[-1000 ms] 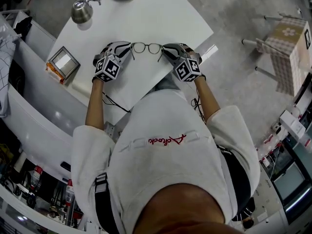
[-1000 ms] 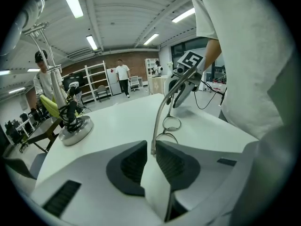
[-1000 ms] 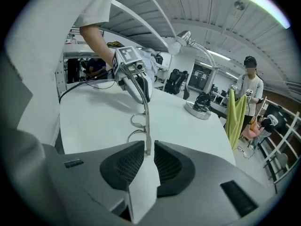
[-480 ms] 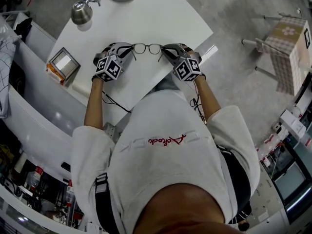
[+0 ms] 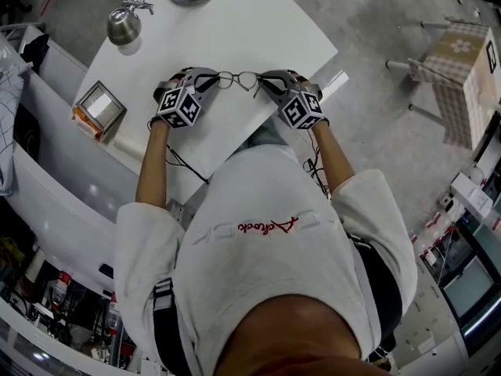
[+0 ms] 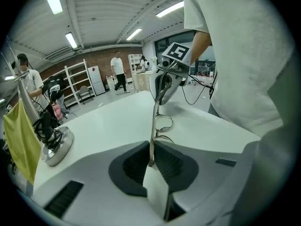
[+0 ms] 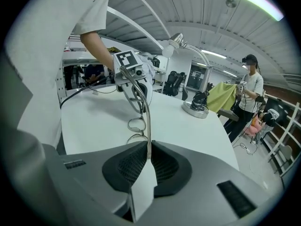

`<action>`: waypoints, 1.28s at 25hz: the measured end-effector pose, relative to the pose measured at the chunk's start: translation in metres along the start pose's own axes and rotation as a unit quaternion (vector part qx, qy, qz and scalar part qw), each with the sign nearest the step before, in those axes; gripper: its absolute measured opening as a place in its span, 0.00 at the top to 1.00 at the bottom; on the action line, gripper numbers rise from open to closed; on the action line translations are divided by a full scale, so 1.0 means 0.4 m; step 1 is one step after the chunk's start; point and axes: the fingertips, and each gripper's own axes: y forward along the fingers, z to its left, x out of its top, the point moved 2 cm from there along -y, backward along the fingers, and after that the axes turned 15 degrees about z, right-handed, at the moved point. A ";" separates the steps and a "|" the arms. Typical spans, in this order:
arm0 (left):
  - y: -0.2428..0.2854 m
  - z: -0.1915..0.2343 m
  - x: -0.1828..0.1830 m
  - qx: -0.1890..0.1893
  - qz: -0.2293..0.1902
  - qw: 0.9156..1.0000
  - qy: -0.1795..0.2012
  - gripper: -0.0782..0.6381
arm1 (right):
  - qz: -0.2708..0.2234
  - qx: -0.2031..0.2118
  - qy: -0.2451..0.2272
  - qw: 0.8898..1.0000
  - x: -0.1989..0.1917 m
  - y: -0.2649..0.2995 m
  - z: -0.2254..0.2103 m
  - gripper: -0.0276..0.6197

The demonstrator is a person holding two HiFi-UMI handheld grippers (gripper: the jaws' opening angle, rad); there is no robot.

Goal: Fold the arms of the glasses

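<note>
Work surface: a white table [image 5: 258, 30] with a rounded far corner; the person stood at its near edge.
Glasses: thin metal-rimmed glasses [image 5: 237, 78] lay between the two grippers over the near half of the table, with the two lenses side by side. Whether the rims touched the tabletop could not be told.
Left gripper: the left gripper [image 5: 207, 83] pointed inward and down at the left end of the frame. In the left gripper view its jaws stood narrow, both pads pressed on the left-side temple [image 6: 153, 126].
Right gripper: the right gripper [image 5: 263, 85] faced the left one from the other end of the frame. In the right gripper view its jaws were likewise nearly together, clamped on the right-side temple [image 7: 148, 126].
Spacing: the grippers stood close together, separated only by the lens front.
Desk lamp: a desk lamp [image 5: 124, 23] stood at the far end of the table, well apart from the glasses.
Box: a small box [image 5: 99, 104] sat on the counter to the left of the table.
Background: a person [image 6: 117, 72] stood near shelving, and a yellow cloth [image 7: 221, 95] hung beyond the lamp.
</note>
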 end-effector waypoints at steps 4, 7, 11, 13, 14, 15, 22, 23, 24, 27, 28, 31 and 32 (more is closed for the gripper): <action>0.030 -0.014 0.012 -0.016 0.022 0.999 0.029 0.82 | -0.005 0.003 0.002 1.000 0.002 0.001 0.000 0.91; 0.046 -0.015 0.015 -0.025 0.027 0.999 0.026 0.82 | -0.006 0.003 0.004 1.000 0.001 0.000 -0.003 0.91; 0.053 -0.013 0.019 -0.034 0.031 0.999 0.025 0.82 | -0.010 0.010 0.008 1.000 -0.004 -0.002 -0.006 0.91; 0.056 -0.016 0.019 -0.043 0.039 0.998 0.032 0.82 | -0.016 0.020 0.017 1.000 -0.003 -0.003 -0.011 0.91; 0.058 -0.017 0.020 -0.047 0.045 0.997 0.036 0.82 | -0.018 0.025 0.020 0.999 -0.003 -0.003 -0.015 0.91; 0.060 -0.018 0.022 -0.051 0.050 0.997 0.038 0.82 | -0.019 0.028 0.021 0.999 -0.003 -0.004 -0.018 0.91; 0.075 -0.018 0.028 -0.066 0.067 0.995 0.032 0.82 | -0.016 0.034 0.023 0.999 -0.003 -0.006 -0.027 0.91; 0.077 -0.018 0.028 -0.071 0.070 0.995 0.031 0.82 | -0.017 0.033 0.024 0.999 -0.001 -0.006 -0.027 0.91; 0.079 -0.017 0.029 -0.075 0.072 0.994 0.029 0.82 | -0.016 0.033 0.023 0.999 0.001 -0.004 -0.027 0.91; 0.081 -0.018 0.029 -0.082 0.077 0.993 0.026 0.82 | -0.012 0.035 0.015 0.999 0.004 0.005 -0.021 0.91; 0.082 -0.017 0.029 -0.083 0.080 0.993 0.027 0.82 | -0.012 0.037 0.013 0.999 0.006 0.009 -0.020 0.91; 0.080 -0.013 0.032 -0.077 0.073 0.994 0.027 0.81 | -0.009 0.044 0.008 0.999 0.014 0.019 -0.019 0.91; 0.076 -0.011 0.033 -0.072 0.065 0.995 0.027 0.81 | -0.008 0.047 0.009 0.999 0.014 0.022 -0.017 0.92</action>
